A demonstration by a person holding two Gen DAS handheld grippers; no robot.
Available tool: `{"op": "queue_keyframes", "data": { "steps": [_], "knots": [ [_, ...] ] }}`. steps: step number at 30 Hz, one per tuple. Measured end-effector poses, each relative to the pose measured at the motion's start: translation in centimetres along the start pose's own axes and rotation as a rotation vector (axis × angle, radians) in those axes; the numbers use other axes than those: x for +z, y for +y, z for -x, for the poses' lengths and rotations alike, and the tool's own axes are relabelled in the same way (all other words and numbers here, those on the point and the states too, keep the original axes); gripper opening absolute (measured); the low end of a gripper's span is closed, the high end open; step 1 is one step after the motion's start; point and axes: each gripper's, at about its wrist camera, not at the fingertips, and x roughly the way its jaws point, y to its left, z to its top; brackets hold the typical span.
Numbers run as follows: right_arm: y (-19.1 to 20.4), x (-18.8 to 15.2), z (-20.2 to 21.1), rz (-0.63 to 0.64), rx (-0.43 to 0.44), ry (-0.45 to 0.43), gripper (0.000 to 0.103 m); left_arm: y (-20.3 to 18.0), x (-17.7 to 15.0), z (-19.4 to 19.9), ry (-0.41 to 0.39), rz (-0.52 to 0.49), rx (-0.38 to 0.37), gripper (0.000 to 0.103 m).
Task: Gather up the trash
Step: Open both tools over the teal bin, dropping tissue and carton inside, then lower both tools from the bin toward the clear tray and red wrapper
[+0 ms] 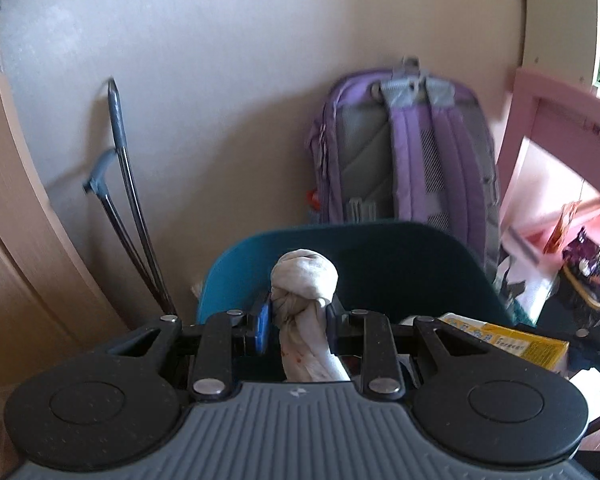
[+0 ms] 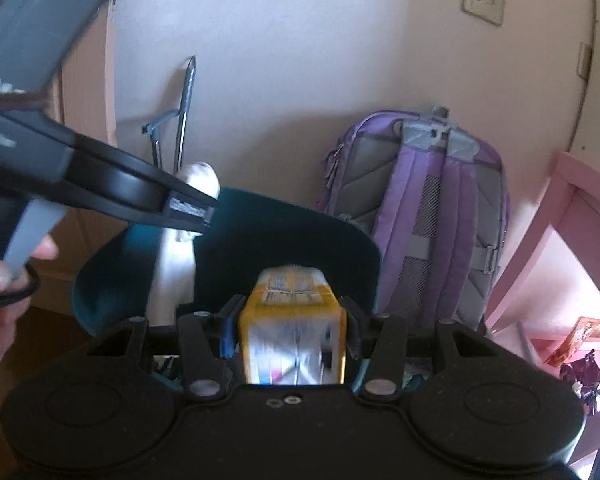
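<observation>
My left gripper (image 1: 298, 322) is shut on a knotted white cloth (image 1: 304, 280), held over the open teal bin (image 1: 380, 248). The same cloth (image 2: 198, 178) and the left gripper (image 2: 204, 210) show in the right wrist view at the bin's left rim. My right gripper (image 2: 290, 330) is shut on a yellow carton (image 2: 294, 320), held above the teal bin (image 2: 280, 232). The carton also shows in the left wrist view (image 1: 508, 342), at the right.
A purple backpack (image 1: 408, 152) leans on the wall behind the bin. Dark walking sticks (image 1: 120, 184) stand in the left corner by a wooden door. A pink table frame (image 2: 560, 220) with small wrappers (image 2: 580, 356) under it stands at the right.
</observation>
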Motion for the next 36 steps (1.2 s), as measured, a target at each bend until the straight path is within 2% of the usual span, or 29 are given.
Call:
{"op": "queue_keyframes", "data": {
  "steps": [3, 8, 11, 12, 13, 15, 22, 25, 36],
  "knots": [
    [0.3, -0.3, -0.9, 0.003, 0.014, 0.024, 0.049, 0.0, -0.4, -1.6, 0.061, -0.008, -0.008, 0.027],
    [0.9, -0.9, -1.3, 0.009, 0.023, 0.034, 0.05, 0.0, -1.0, -2.7, 0.114, 0.006, -0.012, 0.028],
    [1.1, -0.9, -1.3, 0.007, 0.02, 0.033, 0.052, 0.1, -1.4, -2.8, 0.133, 0.019, -0.016, 0.033],
    [1.2, -0.9, -1.3, 0.008, 0.025, 0.031, 0.053, 0.2, -1.5, -2.7, 0.133, 0.026, -0.019, 0.041],
    [1.1, -0.8, -1.3, 0.007, 0.026, 0.027, 0.053, 0.2, -1.6, -2.4, 0.128, 0.031, -0.023, 0.055],
    [1.3, -0.8, -0.9, 0.004, 0.026, 0.015, 0.055, 0.2, -1.9, -1.6, 0.101, 0.028, -0.024, 0.069],
    [2.2, -0.7, 0.6, 0.012, 0.034, -0.013, 0.057, 0.2, -2.2, 1.5, 0.058, 0.01, -0.027, 0.071],
    [2.4, -0.9, 2.3, 0.019, 0.037, -0.029, 0.058, 0.2, -2.6, 3.7, 0.032, 0.003, -0.03, 0.077],
    [2.5, -2.4, 9.9, 0.011, 0.062, -0.072, 0.059, 0.6, -5.4, 11.6, -0.011, 0.03, -0.066, 0.079]
  ]
}}
